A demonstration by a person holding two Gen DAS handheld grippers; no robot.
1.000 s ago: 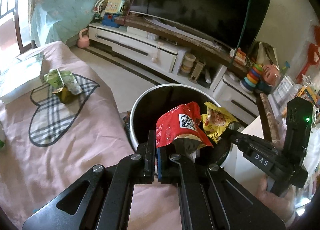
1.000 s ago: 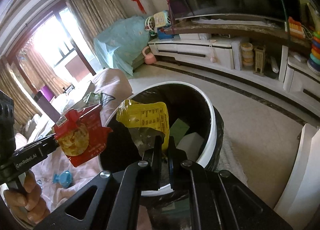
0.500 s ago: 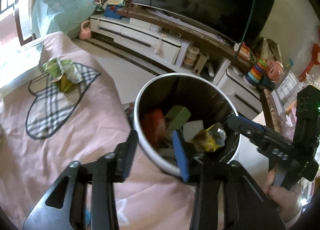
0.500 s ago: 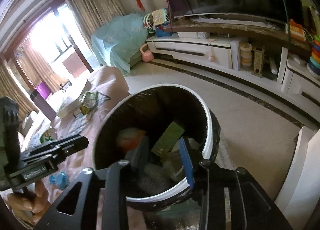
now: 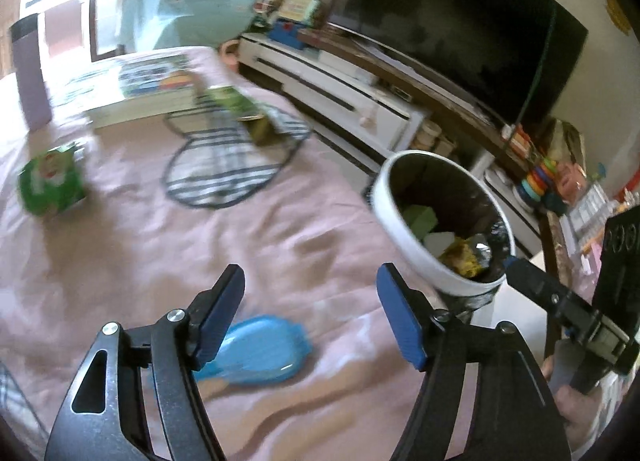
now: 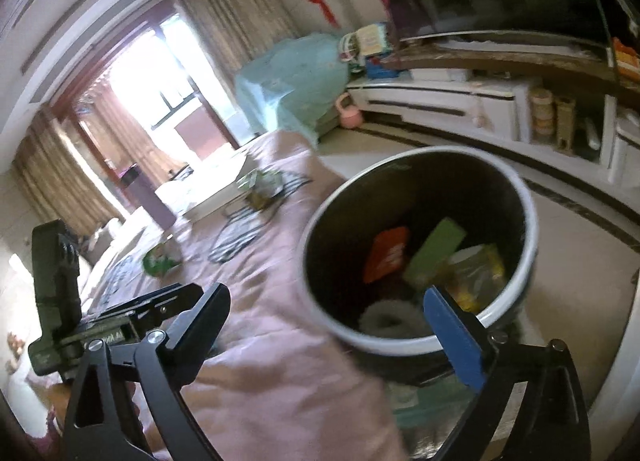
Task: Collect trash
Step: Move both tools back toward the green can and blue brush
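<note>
Both wrappers now lie in the bin (image 6: 516,189); left gripper (image 5: 310,315) and right gripper (image 6: 326,325) have just opened — empty. Next, approach the green packet (image 5: 52,181) low and squarely.

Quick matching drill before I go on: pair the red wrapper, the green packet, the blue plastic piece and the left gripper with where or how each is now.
Things:
1. red wrapper
2. green packet
3. blue plastic piece
4. left gripper

States:
A. on the pink cover, far left
B. open, empty
C. inside the bin
D. on the pink cover, beside the left gripper's fingers

Pairs: 1-C, 2-A, 3-D, 4-B
</note>
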